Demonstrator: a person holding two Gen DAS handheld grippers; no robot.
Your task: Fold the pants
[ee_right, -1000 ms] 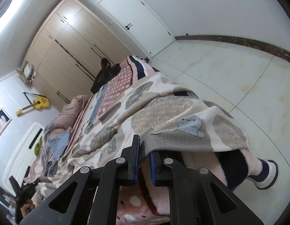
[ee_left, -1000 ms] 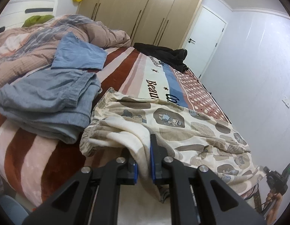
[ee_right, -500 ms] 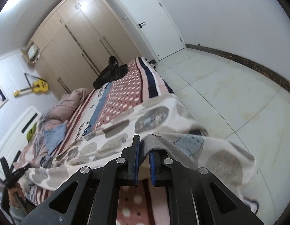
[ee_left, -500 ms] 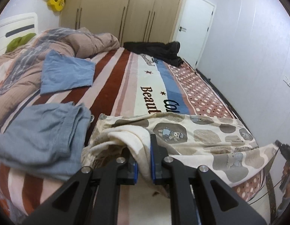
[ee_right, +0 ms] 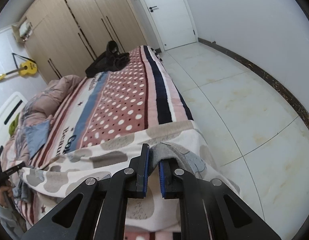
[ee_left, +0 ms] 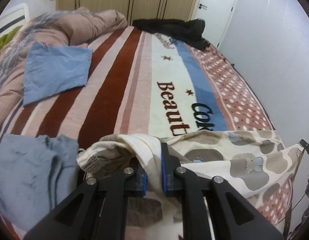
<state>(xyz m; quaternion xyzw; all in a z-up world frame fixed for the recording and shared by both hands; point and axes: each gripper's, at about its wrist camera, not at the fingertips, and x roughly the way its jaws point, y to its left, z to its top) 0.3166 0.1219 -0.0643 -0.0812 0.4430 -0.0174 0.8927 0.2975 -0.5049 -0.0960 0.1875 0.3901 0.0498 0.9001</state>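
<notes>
I see grey clothes point(ee_left: 30, 172) left of the pants point(ee_left: 224, 154) on the bed point(ee_left: 118, 84). Both my jaws are clamped on the pants' cloth, stretched between left gripper point(ee_left: 153, 172) and right gripper point(ee_right: 153, 172).

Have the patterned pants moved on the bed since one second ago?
Yes. The patterned pants have been pulled toward the near edge of the bed: against the "Beauty" lettering on the blanket, they now cover much less of it.
</notes>
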